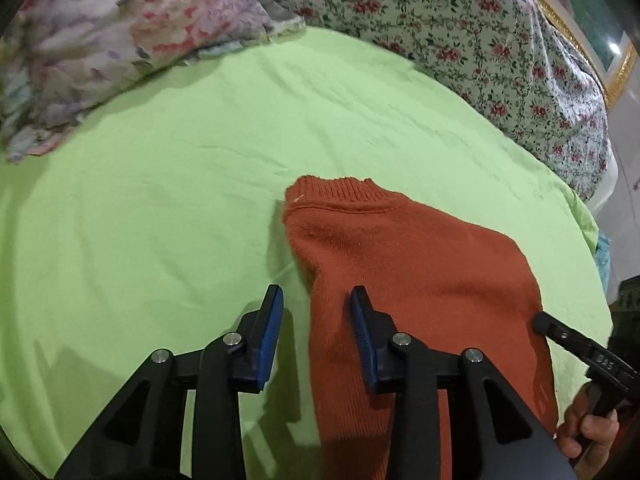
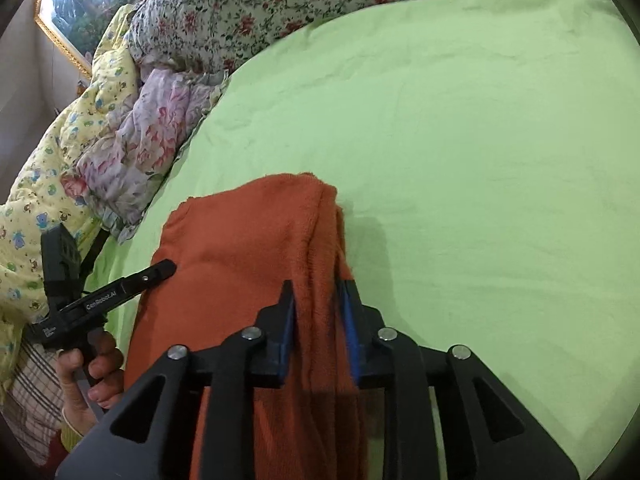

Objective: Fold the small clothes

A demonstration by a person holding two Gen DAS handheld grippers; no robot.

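Note:
An orange knitted garment (image 1: pixel 400 264) lies on the green bedsheet (image 1: pixel 160 200), its ribbed collar at the far end. My left gripper (image 1: pixel 318 304) stands open over the garment's left edge: the right pad rests on the knit and the left pad is above bare sheet. In the right wrist view a raised fold of the garment (image 2: pixel 240 248) fills the gap of my right gripper (image 2: pixel 316 292), whose blue pads are shut on it. One finger (image 1: pixel 560 332) of the right gripper shows at the garment's right edge, held by a hand (image 1: pixel 588 428). The left gripper's finger (image 2: pixel 156 272) touches the opposite edge.
Floral pillows and quilts (image 1: pixel 100 40) are piled along the far side of the bed, with a flowered cover (image 1: pixel 500 40) at the back right. A yellow printed quilt (image 2: pixel 60 152) lies to the left. A gold-framed picture (image 2: pixel 72 8) hangs on the wall. The bed's edge (image 1: pixel 596 240) drops off at right.

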